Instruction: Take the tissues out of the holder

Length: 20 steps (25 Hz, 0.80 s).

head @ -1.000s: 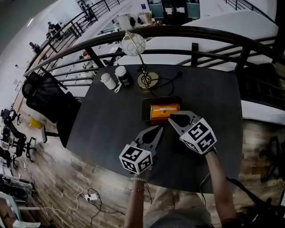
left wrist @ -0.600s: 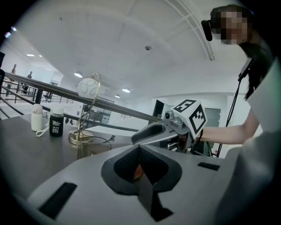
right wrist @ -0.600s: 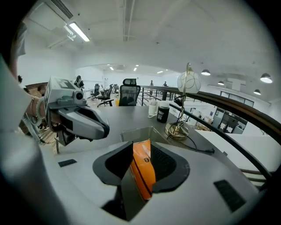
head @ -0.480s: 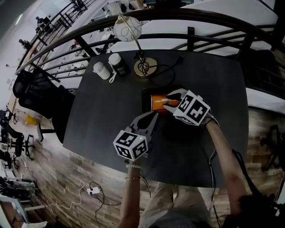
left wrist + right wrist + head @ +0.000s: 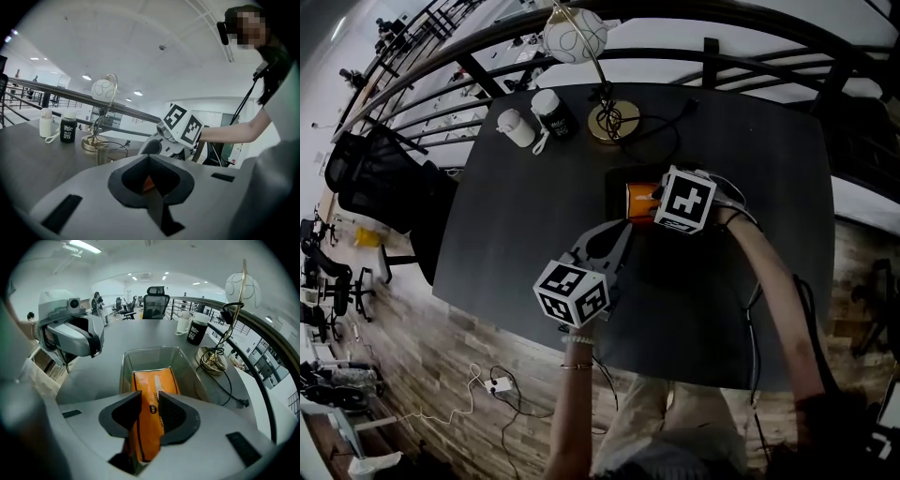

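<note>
Your right gripper [image 5: 150, 398] has its jaws pinched on the near end of the orange tissue pack [image 5: 151, 380], which lies lengthwise inside the clear holder [image 5: 125, 367] on the dark tabletop [image 5: 525, 225]. The pack's far end sits on the holder's floor, and the holder's walls rise close along both long sides of it. From the head view, the marker cube covers most of the holder, leaving a strip of orange showing at its left.

Your left gripper [image 5: 623, 231] points at the holder's near left corner, its jaws brought together on nothing, tips close to the holder though contact cannot be judged.

Beyond the holder stands a lamp on a round brass base [image 5: 614, 122], its globe shade [image 5: 572, 33] leaning out over the tabletop's far edge. Its black cable [image 5: 229, 390] runs along the tabletop beside the holder's right wall. A dark jar [image 5: 553, 112] and a white bottle [image 5: 516, 127] stand together left of the lamp, well apart from the holder. A black office chair [image 5: 384, 187] sits off the tabletop's left side, and a railing [image 5: 750, 56] runs behind
</note>
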Tool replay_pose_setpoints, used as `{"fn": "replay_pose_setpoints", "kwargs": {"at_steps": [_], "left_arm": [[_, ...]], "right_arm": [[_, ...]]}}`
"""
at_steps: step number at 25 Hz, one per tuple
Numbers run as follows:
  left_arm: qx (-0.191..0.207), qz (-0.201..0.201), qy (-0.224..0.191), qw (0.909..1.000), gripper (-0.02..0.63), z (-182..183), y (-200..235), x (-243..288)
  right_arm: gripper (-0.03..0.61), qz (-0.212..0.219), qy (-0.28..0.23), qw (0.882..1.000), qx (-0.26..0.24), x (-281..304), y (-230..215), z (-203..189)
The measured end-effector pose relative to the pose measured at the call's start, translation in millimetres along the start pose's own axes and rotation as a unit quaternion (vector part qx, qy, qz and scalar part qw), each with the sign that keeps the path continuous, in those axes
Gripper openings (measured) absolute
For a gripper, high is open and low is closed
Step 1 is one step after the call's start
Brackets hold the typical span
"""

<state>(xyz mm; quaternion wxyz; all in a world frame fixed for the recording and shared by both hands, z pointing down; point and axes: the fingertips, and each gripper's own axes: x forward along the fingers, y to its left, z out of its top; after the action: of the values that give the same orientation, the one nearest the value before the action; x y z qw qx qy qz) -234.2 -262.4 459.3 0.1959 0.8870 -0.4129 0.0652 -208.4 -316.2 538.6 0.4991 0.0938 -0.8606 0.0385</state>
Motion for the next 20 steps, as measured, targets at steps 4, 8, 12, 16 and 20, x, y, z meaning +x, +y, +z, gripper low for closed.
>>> {"fn": "replay_pose_setpoints", "kwargs": {"at_steps": [4,8,12,16,20], "left_arm": [[-0.002,0.003,0.000,1.0000,0.008,-1.0,2.7,0.6],[-0.005,0.004,-0.001,1.0000,0.008,-2.1,3.0,1.3],[-0.006,0.006,-0.003,1.0000,0.008,-2.8,0.3,-1.6],[-0.006,0.007,-0.008,0.9999,0.008,-1.8,-1.0,-4.2],[-0.004,0.005,-0.013,0.9999,0.008,2.8,-4.5,-5.9]], "right_arm": [[0.112,-0.002,0.030,0.999,-0.012,9.7,-0.6,-3.7],[0.026,0.012,0.050,0.997,-0.056,16.5,11.6,-8.4],[0.018,-0.001,0.036,0.998,-0.057,10.4,9.8,-6.3],[0.017,-0.025,0.021,0.998,-0.060,3.0,4.4,-3.2],[0.017,-0.036,-0.004,0.998,-0.045,-6.5,1.5,2.0]]}}
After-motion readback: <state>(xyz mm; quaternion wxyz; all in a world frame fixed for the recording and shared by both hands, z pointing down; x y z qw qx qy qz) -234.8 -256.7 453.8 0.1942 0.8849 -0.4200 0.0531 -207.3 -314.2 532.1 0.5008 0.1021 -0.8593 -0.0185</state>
